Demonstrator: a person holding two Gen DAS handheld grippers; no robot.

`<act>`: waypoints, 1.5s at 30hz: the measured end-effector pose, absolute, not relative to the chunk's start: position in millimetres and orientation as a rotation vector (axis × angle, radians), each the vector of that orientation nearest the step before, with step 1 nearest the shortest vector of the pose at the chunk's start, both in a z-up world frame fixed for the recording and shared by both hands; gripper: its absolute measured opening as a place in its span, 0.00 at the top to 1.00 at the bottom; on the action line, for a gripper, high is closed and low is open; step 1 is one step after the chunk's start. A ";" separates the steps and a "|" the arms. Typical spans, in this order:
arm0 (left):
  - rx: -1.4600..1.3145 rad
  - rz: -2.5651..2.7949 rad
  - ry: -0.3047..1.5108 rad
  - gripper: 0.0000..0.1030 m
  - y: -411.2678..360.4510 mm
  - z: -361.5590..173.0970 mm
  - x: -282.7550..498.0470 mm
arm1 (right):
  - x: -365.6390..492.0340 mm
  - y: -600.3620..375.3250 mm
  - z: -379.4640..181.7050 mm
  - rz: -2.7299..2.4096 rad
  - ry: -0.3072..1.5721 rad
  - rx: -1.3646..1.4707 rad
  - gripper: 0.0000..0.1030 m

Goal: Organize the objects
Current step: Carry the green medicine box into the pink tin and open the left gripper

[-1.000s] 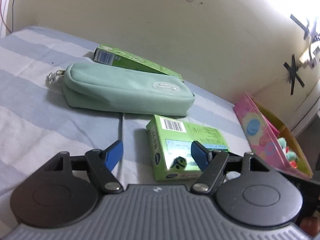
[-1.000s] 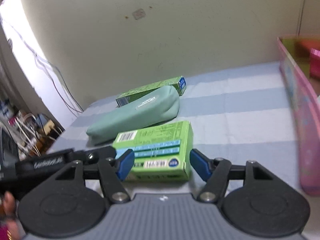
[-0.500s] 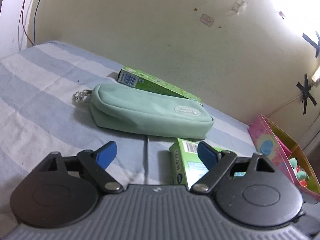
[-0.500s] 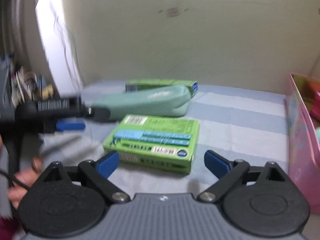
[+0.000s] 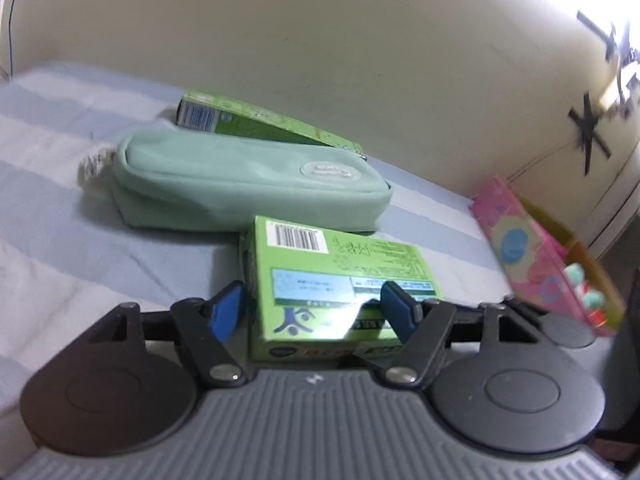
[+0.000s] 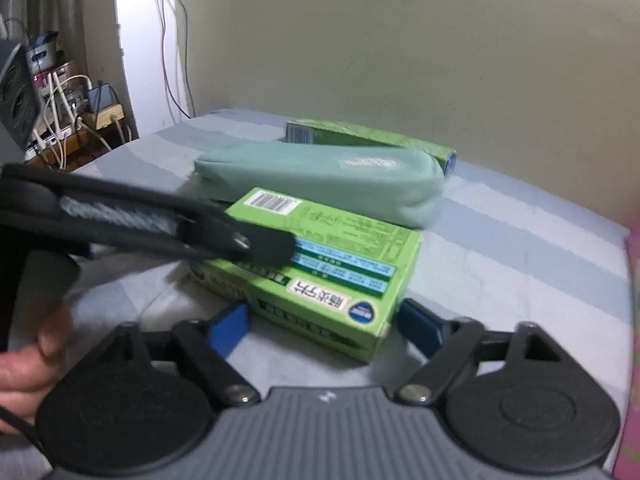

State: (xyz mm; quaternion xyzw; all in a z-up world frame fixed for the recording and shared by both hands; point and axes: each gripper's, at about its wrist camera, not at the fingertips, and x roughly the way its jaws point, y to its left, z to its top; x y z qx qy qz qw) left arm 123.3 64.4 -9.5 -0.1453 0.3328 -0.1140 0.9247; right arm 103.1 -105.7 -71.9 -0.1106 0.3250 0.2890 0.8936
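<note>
On the striped bed, a flat green box is being approached from two sides at once. In the left wrist view, the box is being framed by the left gripper. Its jaws have just been closing and are being kept at a middling width. The 9 o'clock pad is being shown just beside the box's side wall, while the 3 o'clock pad is being seen over the printed top face. Whether the box is being pressed cannot be told.

In the right wrist view, one black finger of that gripper is being laid across the box top from 9 o'clock, and a hand is being seen at 8 o'clock.

The near corner of the box is being bracketed by the right gripper. Its jaws have just been closing too and are being kept wide, one pad on each side of the corner, with no grip being shown.

At 12 o'clock from the box, a mint pouch is being touched by its far edge, with a long green carton behind it. A pink bin is being seen at 3 o'clock.
</note>
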 end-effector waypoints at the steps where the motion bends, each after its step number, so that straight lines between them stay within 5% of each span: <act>1: -0.284 -0.246 0.672 0.27 62.1 -9.4 121.9 | 97.0 -105.7 -70.4 0.590 0.653 -0.240 0.22; 11: -0.250 -0.376 0.543 0.27 19.8 27.7 82.8 | 37.8 -155.3 -32.7 0.446 0.487 -0.239 0.27; 27: -0.077 -0.708 0.505 0.27 -176.3 76.6 124.1 | 33.5 -332.6 -5.7 0.069 0.404 -0.073 0.25; 33: 0.044 -0.661 0.515 0.27 -246.2 73.0 157.4 | 76.3 -375.7 -20.7 -0.137 0.407 -0.051 0.09; 45: 0.193 -0.439 0.501 0.26 -227.0 70.6 127.6 | 20.0 -384.4 -19.6 -0.114 0.361 0.086 0.10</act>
